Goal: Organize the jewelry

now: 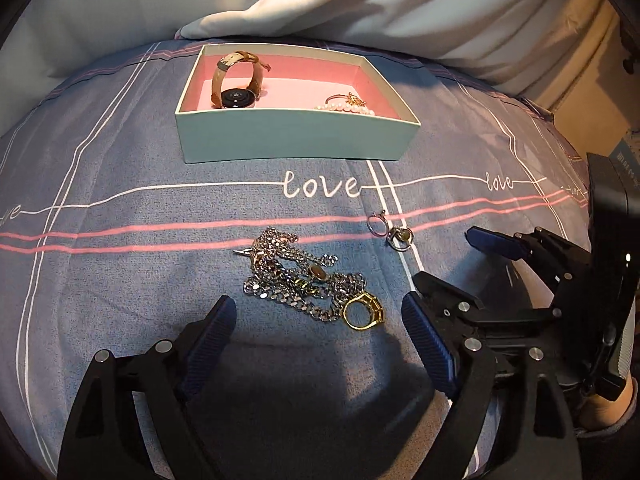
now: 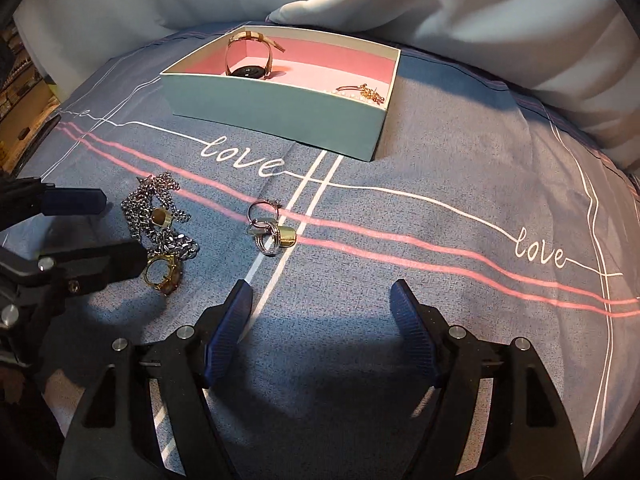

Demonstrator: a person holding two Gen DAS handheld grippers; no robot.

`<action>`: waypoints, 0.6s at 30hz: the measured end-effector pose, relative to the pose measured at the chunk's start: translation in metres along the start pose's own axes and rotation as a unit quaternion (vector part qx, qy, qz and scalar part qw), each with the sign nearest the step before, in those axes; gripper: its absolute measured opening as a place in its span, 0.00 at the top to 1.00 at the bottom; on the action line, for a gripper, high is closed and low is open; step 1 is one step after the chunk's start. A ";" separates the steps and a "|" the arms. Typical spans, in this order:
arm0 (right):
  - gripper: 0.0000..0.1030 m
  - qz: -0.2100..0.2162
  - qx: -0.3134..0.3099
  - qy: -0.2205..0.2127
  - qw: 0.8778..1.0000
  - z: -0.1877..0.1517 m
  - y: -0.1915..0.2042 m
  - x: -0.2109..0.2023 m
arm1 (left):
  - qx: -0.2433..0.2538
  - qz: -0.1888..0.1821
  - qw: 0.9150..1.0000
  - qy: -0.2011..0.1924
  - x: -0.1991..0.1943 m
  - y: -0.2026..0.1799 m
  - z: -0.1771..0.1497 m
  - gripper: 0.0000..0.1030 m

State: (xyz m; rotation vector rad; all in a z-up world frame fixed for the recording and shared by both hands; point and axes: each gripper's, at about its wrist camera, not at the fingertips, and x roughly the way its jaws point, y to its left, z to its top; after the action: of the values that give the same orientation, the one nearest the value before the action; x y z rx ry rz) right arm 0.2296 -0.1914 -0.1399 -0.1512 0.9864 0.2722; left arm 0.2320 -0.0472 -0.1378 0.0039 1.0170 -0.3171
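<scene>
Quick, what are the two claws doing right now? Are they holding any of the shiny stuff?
Left gripper: open, holding nothing, just short of the chain pile.
Right gripper: open, holding nothing, near the rings.

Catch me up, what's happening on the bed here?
A person is sorting jewelry into a teal box on the blue bedsheet. A watch and a pearl bracelet already lie inside. Both hand-held grippers are open and empty: the left hand-held gripper hovers over a tangled silver chain with a gold ring, the right hand-held gripper faces a small cluster of rings still on the sheet.
</scene>
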 end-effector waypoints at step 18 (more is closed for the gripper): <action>0.78 0.041 -0.050 -0.031 0.997 0.020 0.022 0.010 | 0.032 0.004 0.999 0.003 0.014 -0.007 0.003 0.75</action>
State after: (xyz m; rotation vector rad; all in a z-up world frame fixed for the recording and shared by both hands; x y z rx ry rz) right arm 0.2439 -0.1635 -0.1376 -0.1929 0.9193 0.3998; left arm 0.2389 -0.0583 -0.1468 0.0674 1.0124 -0.3425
